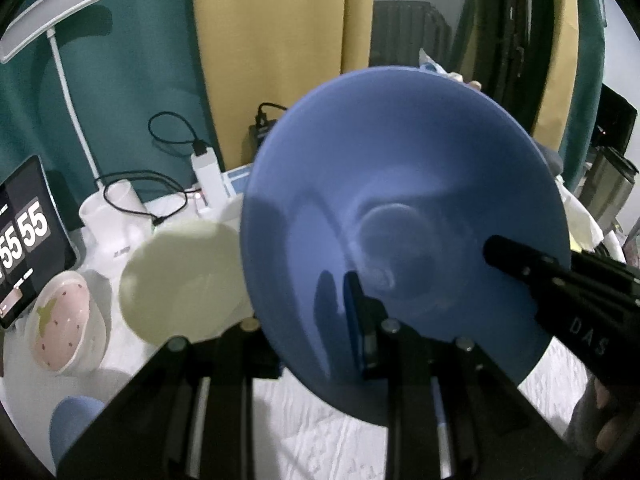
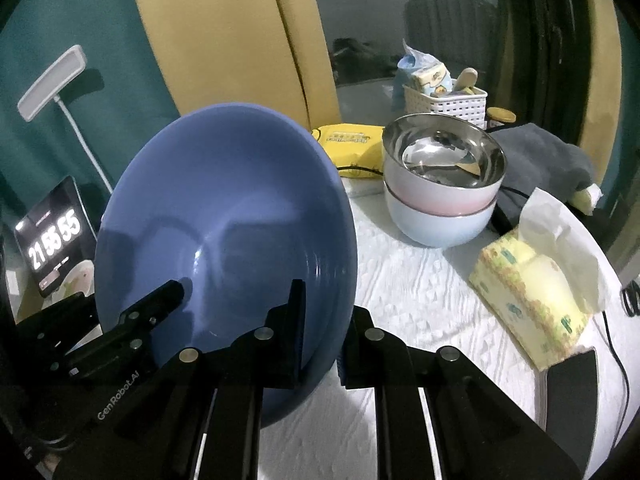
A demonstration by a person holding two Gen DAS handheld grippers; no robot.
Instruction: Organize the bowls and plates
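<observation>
Left wrist view has the blue bowl (image 1: 400, 200) filling most of the frame, tipped up on edge and lifted off the white tablecloth (image 1: 320, 432). Both claws are pinched onto its rim: the left gripper (image 1: 316, 344) has the near rim between its fingers, and the right gripper (image 2: 320, 340) is clamped on the opposite edge, jaws nearly closed with only the bowl wall between. Open cloth sits right under the bowl. To its left there's a pale green plate (image 1: 184, 280), pretty close to the rim, then a strawberry bowl (image 1: 64, 316) and a tablet showing a clock (image 1: 28, 240). Right wrist view shows two stacked bowls (image 2: 440, 196) with a steel one on top, well clear, plus a tissue pack (image 2: 532, 296) near the front. Both grippers angle downward.
</observation>
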